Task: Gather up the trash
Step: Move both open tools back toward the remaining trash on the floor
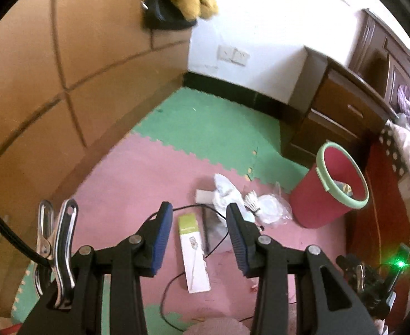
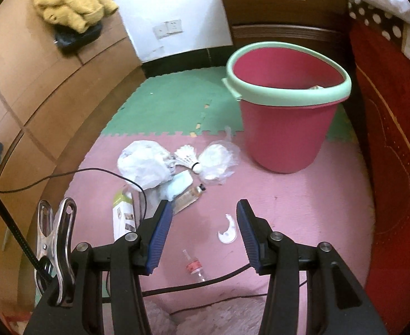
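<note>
— Trash lies scattered on the pink foam floor mat (image 2: 302,203), ahead of both pairs of fingers. Where exactly against the right gripper (image 2: 205,233)?

— Its blue-padded fingers (image 2: 160,237) stand apart with nothing between them. A small clear vial with a red band (image 2: 193,268) lies on the mat in the gap as seen from the right wrist, and a white crescent-shaped scrap (image 2: 228,230) sits just inside the right finger. Further ahead come a crumpled white plastic bag (image 2: 142,166), a white feather shuttlecock (image 2: 187,158), a clear plastic bag with something white inside (image 2: 217,162), a pale blue face mask (image 2: 178,185) and a small tube with a dark cap (image 2: 189,196).

— And the left gripper (image 1: 199,241)?

— Also released, holding nothing. A long white carton with a green end (image 1: 193,254) lies on the mat between its fingers (image 1: 160,247) in that view, with a thin black cable (image 1: 168,282) looping around it.

— The pink plastic bin with a mint-green rim (image 2: 286,128)?

— Upright on the mat, beyond the litter and to the right, beside the red bed base (image 2: 394,167). The left wrist view looks down into it and shows some bits already inside; the right wrist view shows only a sliver above the rim.

— Anything only one view gives?

— The vial and crescent show only from the right wrist. The left wrist view alone catches a green light (image 1: 400,264) at its lower right.
</note>
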Demonstrator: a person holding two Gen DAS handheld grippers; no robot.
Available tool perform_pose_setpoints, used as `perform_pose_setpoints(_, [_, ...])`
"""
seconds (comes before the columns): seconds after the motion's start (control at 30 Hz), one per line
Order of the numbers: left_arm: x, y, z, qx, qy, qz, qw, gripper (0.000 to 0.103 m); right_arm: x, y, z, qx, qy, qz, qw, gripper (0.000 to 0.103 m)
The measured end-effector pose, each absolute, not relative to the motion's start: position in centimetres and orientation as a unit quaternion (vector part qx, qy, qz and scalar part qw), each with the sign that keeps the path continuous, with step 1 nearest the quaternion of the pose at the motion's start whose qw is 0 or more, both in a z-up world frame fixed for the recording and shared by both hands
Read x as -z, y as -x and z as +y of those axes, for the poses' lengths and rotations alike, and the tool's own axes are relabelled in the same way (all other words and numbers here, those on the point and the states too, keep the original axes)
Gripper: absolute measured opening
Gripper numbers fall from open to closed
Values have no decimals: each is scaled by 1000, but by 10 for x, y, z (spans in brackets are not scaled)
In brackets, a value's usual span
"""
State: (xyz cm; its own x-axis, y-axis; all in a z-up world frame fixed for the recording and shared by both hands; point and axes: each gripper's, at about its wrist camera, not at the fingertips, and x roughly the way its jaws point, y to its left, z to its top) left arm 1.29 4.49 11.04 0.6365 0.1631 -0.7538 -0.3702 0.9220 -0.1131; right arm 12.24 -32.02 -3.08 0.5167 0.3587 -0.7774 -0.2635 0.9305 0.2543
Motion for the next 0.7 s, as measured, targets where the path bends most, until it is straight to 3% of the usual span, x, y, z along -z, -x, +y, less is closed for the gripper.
perform_pose_setpoints(0.3, [-137,51,85,-248,110,377,886,42,19,-96,-300,-212,-34,442,871,49])
perform_pose_setpoints(0.7, [-51,53,119,-277,173,459,827,42,37,-97,-277,-239,-13,466,852,49])
